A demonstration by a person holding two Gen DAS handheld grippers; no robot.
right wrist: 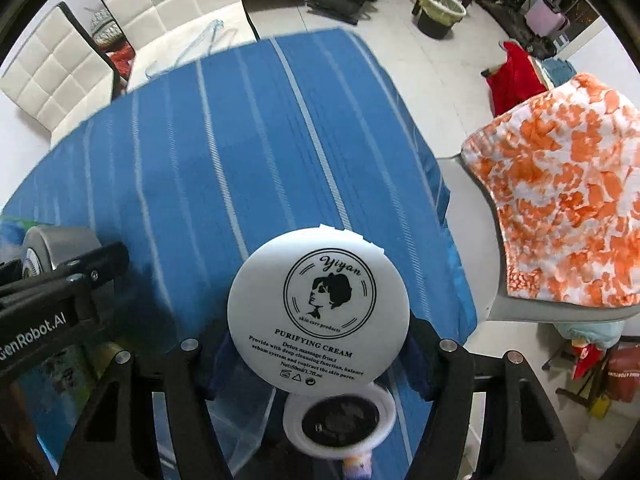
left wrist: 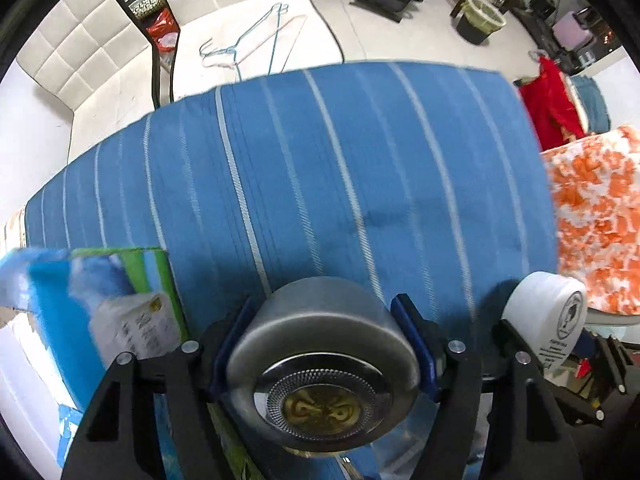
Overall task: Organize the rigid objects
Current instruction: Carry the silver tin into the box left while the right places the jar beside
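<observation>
Two grippers hung over the near edge of the table (left wrist: 360, 140), each pinching something. Our left gripper (left wrist: 324, 344) was pressed against the sides of a grey tin (left wrist: 320, 336); our right gripper (right wrist: 320, 344) clamped a white cream jar (right wrist: 318, 312). Most of the blue striped cloth lay bare out to the far edge. A blue and green box (left wrist: 120, 300) crowded the near left corner, just beside the tin. An orange patterned cloth (right wrist: 568, 216) lay off the table's right edge, and a white sofa (left wrist: 104, 40) stood beyond the far edge.
</observation>
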